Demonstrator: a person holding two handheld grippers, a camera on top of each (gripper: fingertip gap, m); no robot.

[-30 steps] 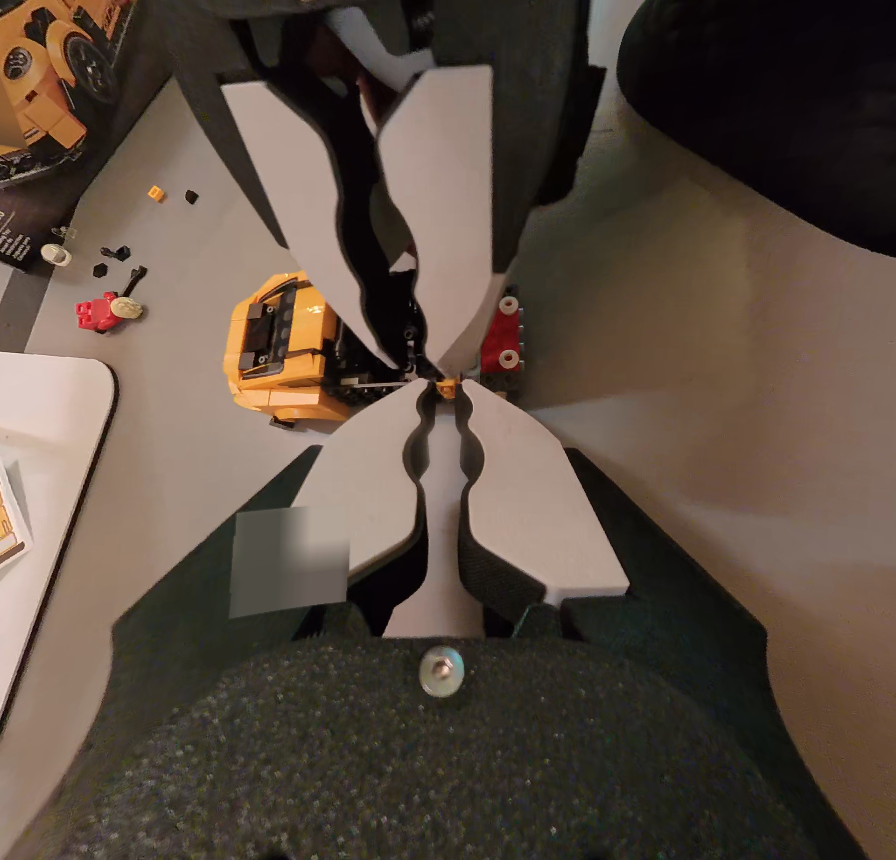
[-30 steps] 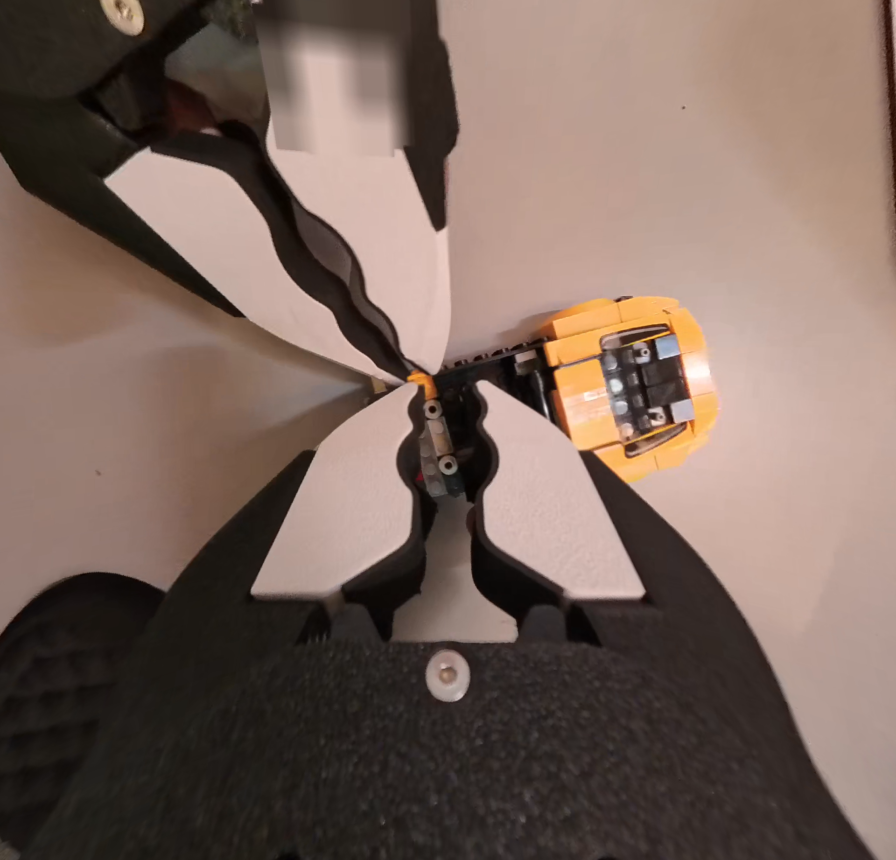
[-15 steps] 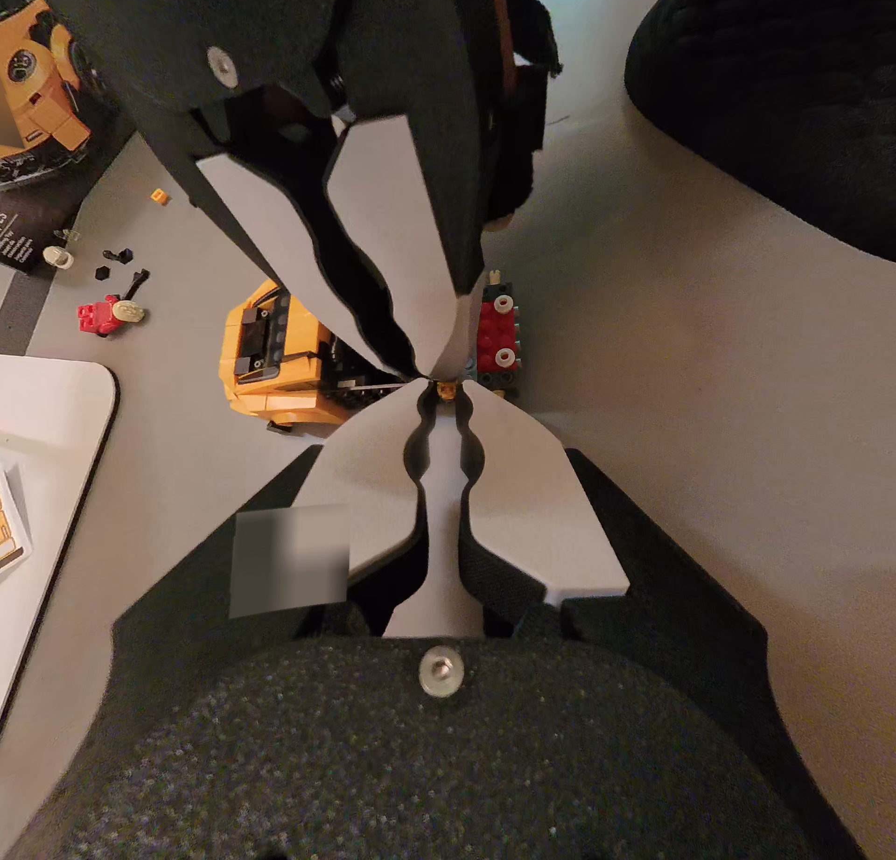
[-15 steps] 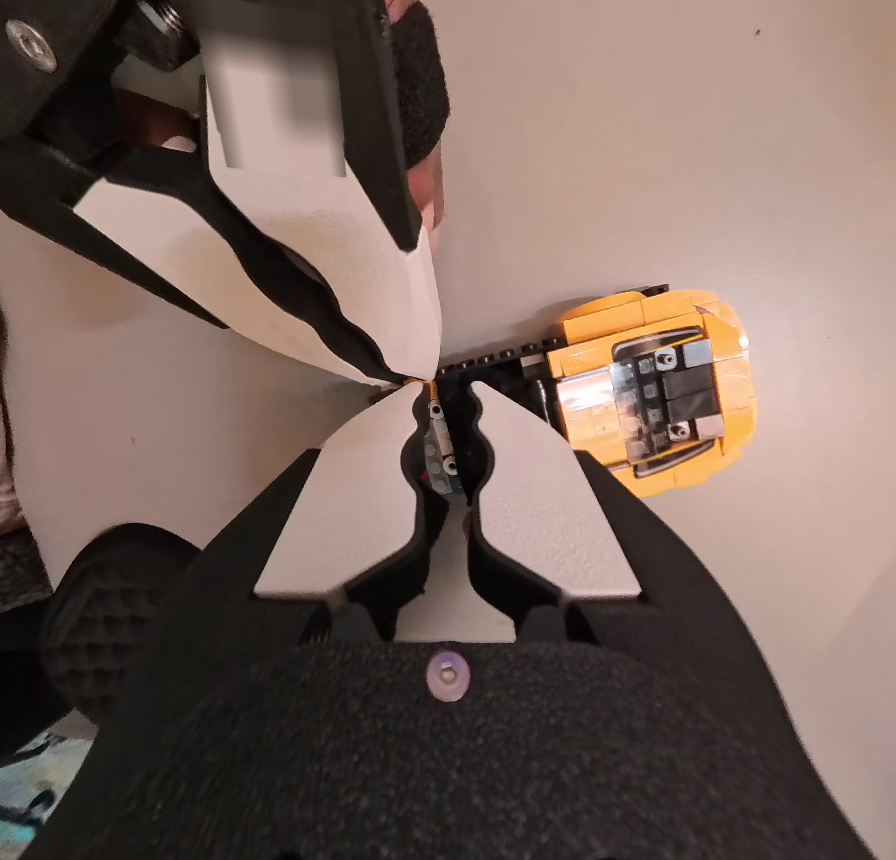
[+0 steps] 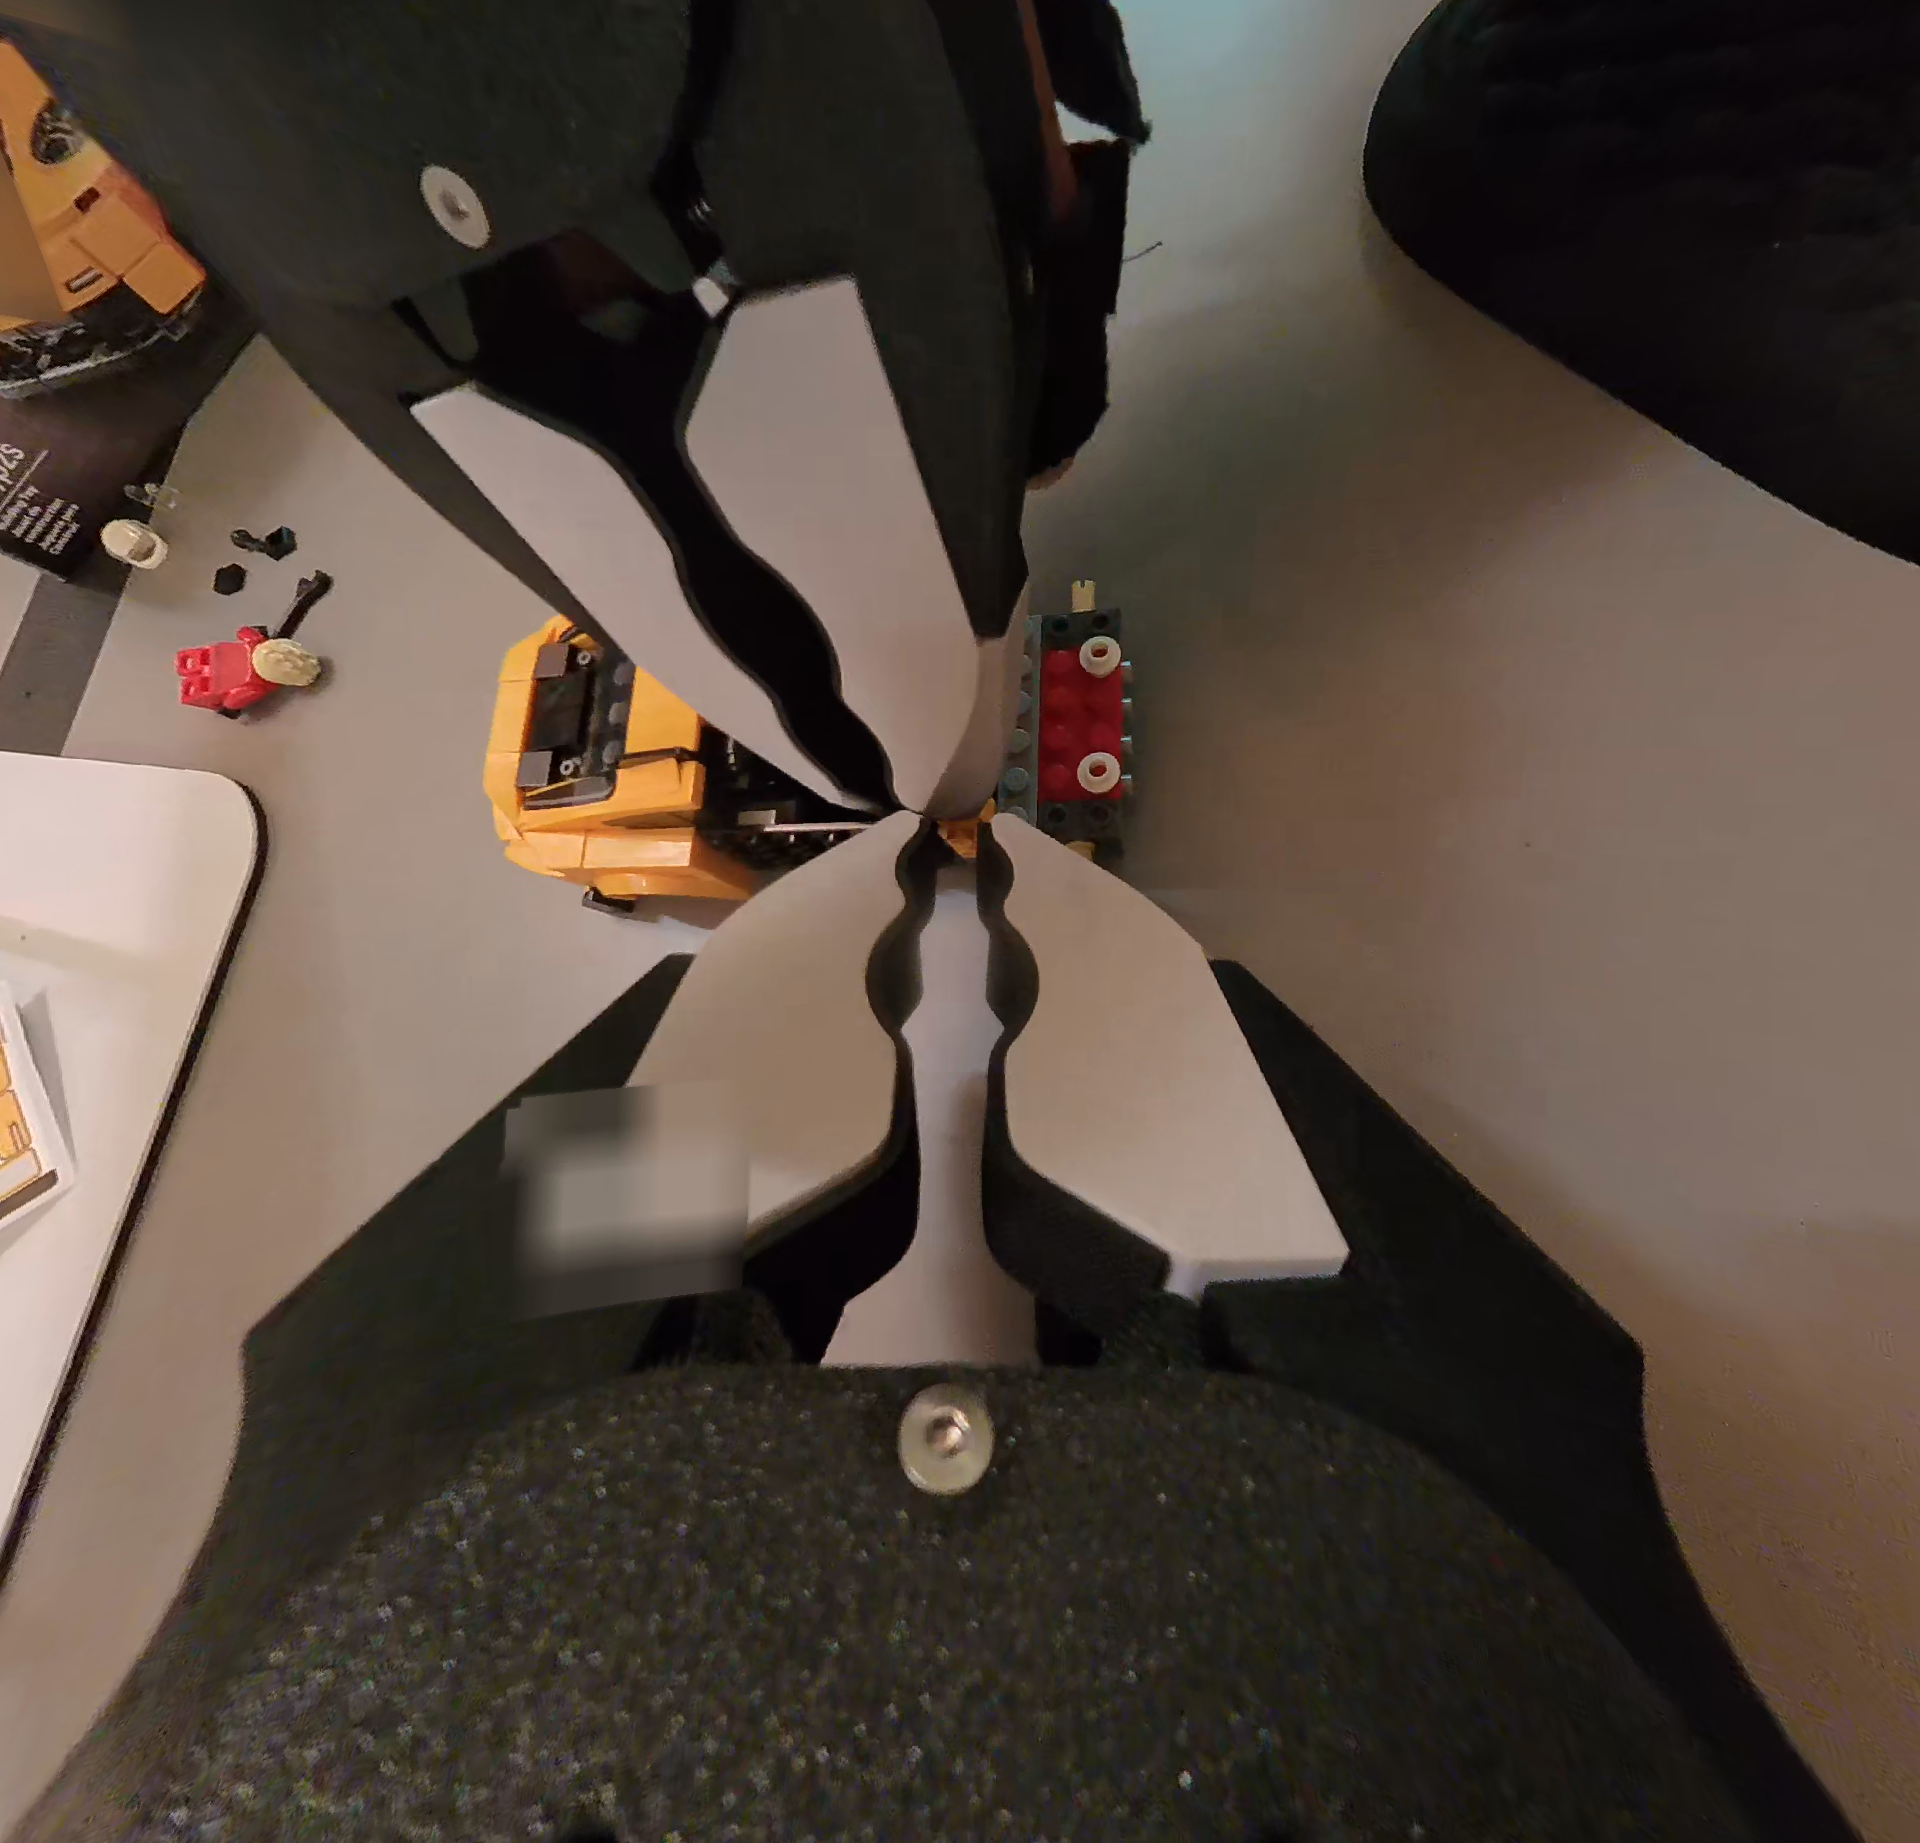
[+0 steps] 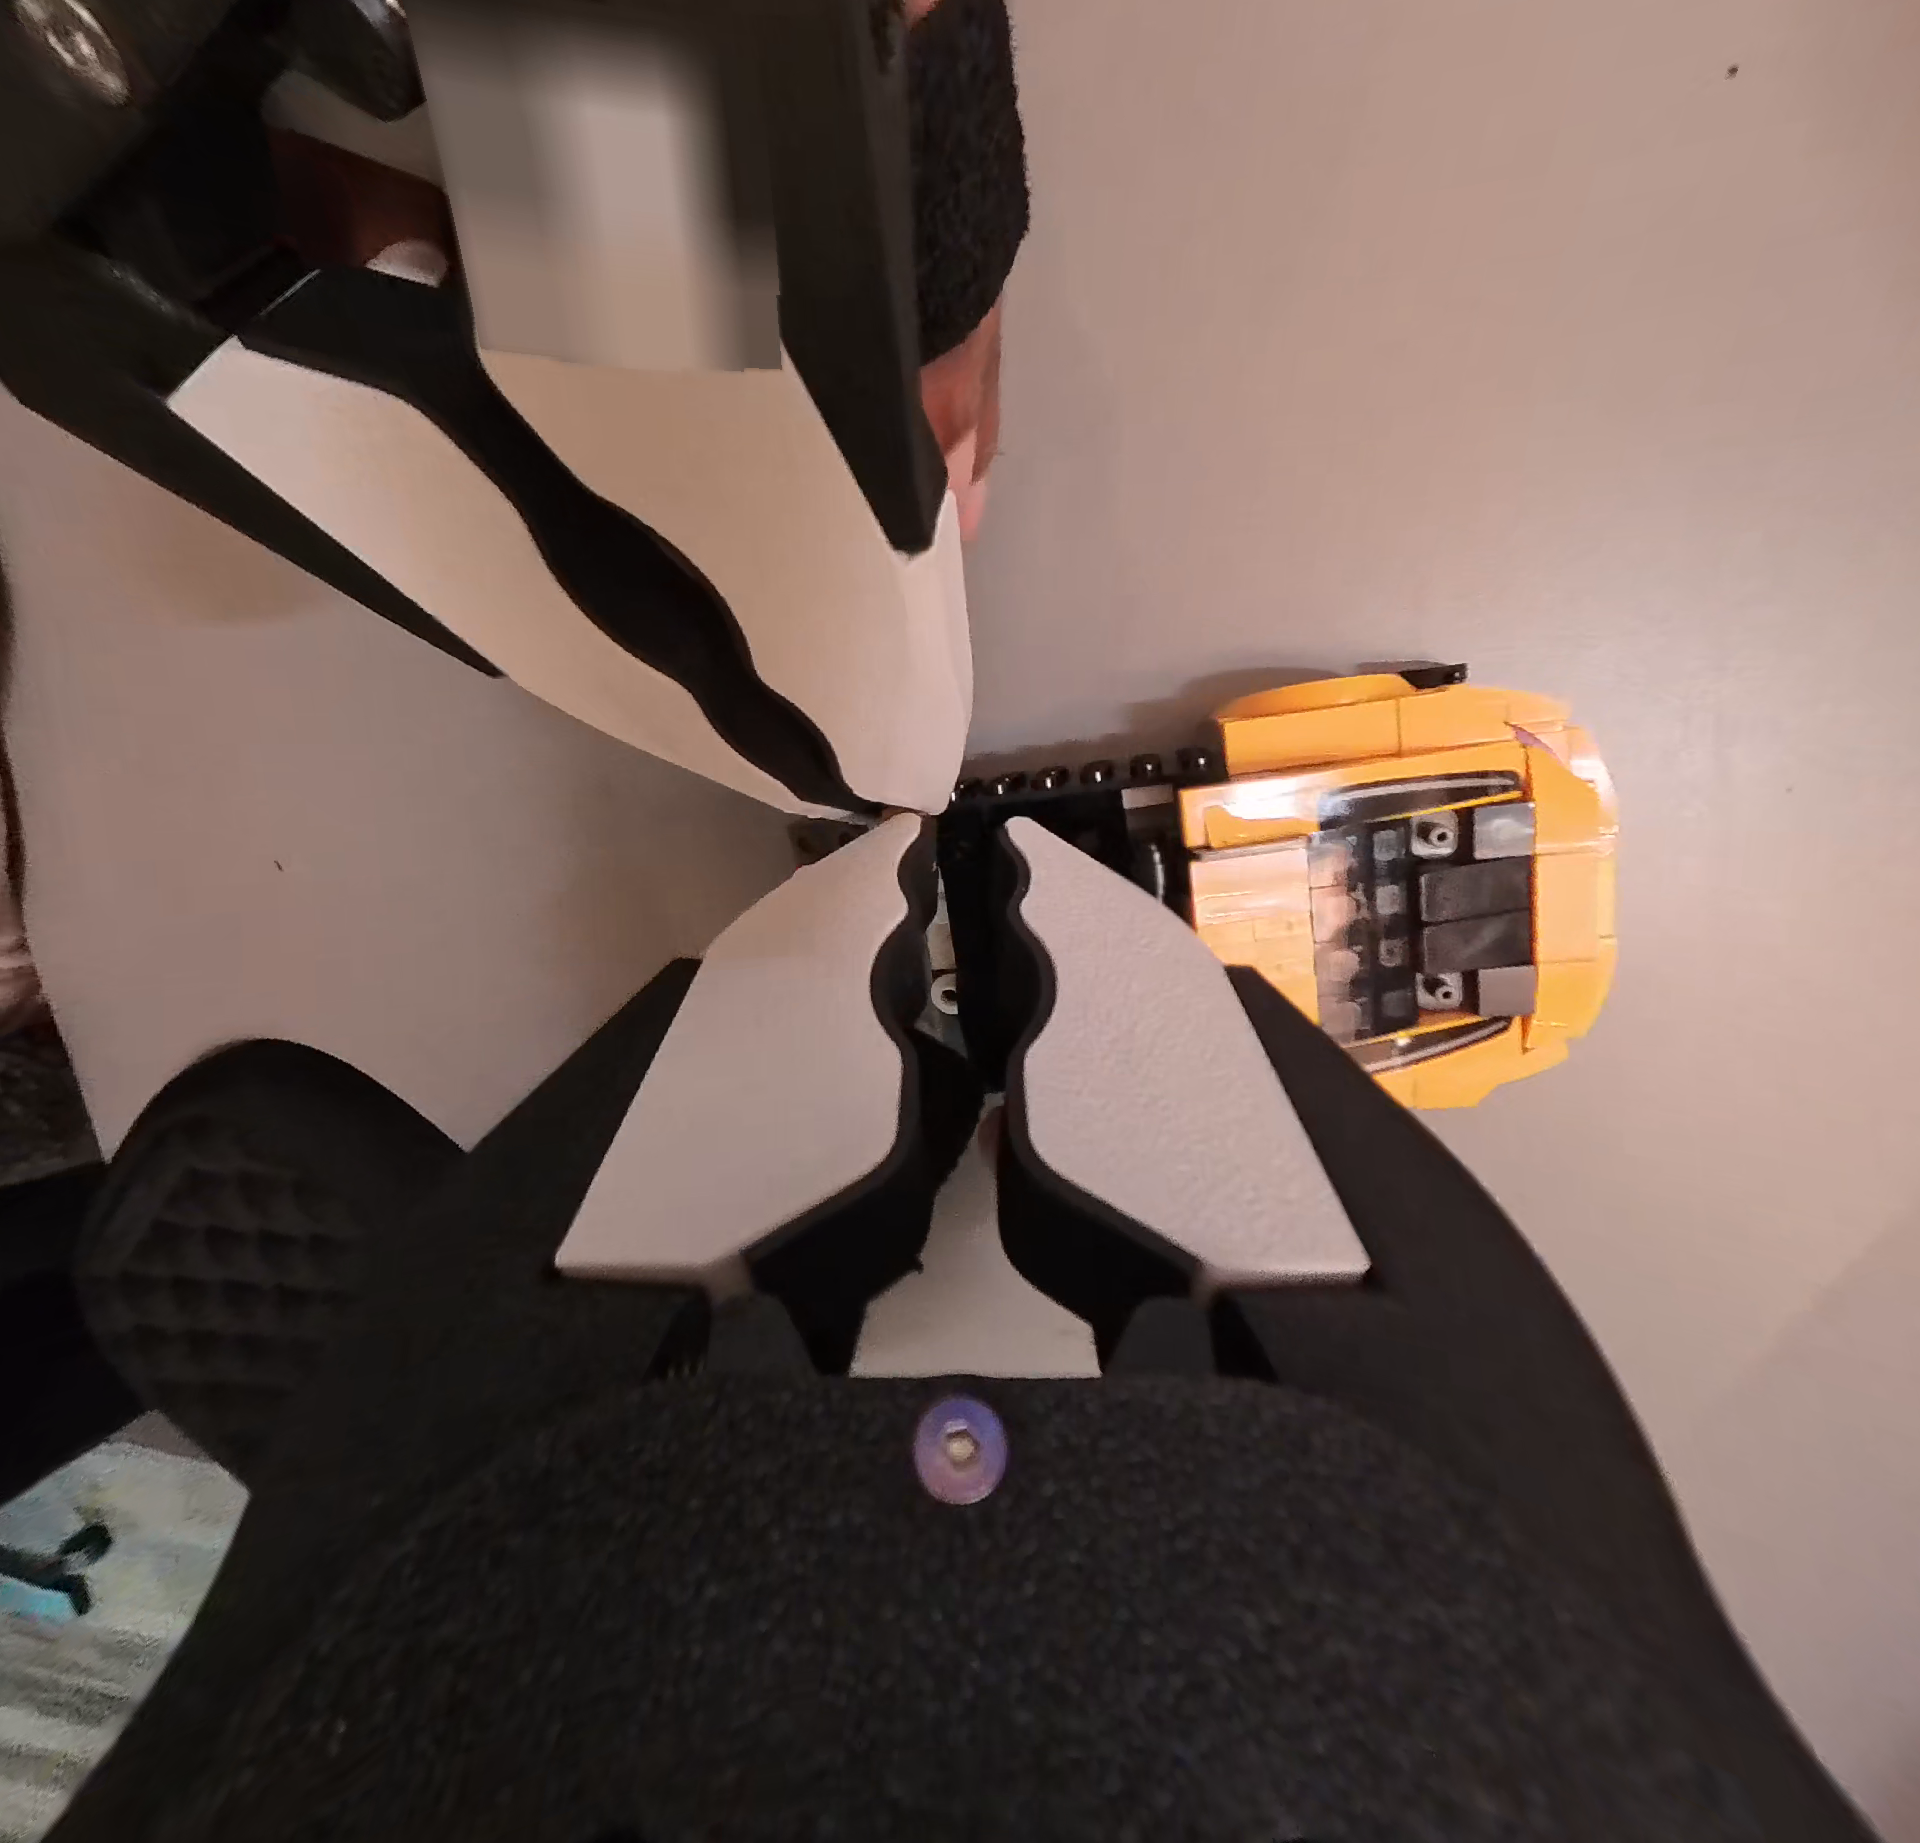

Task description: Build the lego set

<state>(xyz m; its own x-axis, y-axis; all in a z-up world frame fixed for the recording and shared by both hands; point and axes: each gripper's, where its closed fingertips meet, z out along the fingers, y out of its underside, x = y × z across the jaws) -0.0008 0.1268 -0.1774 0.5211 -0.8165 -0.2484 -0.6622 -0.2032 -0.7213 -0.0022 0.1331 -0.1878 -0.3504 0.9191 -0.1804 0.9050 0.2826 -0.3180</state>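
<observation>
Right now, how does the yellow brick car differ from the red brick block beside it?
The yellow brick car is larger, with a rounded body and dark windscreen; the red brick block is small, boxy, with two pale rings on top. The car lies left of the meeting grippers, the block right. Both sit on the grey table.

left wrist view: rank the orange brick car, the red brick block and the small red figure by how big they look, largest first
1. Orange brick car, largest, though partly hidden behind a gripper.
2. Red brick block.
3. Small red figure, a little smaller than the block; wide-angle distortion near the edge makes that gap unsure.
</observation>
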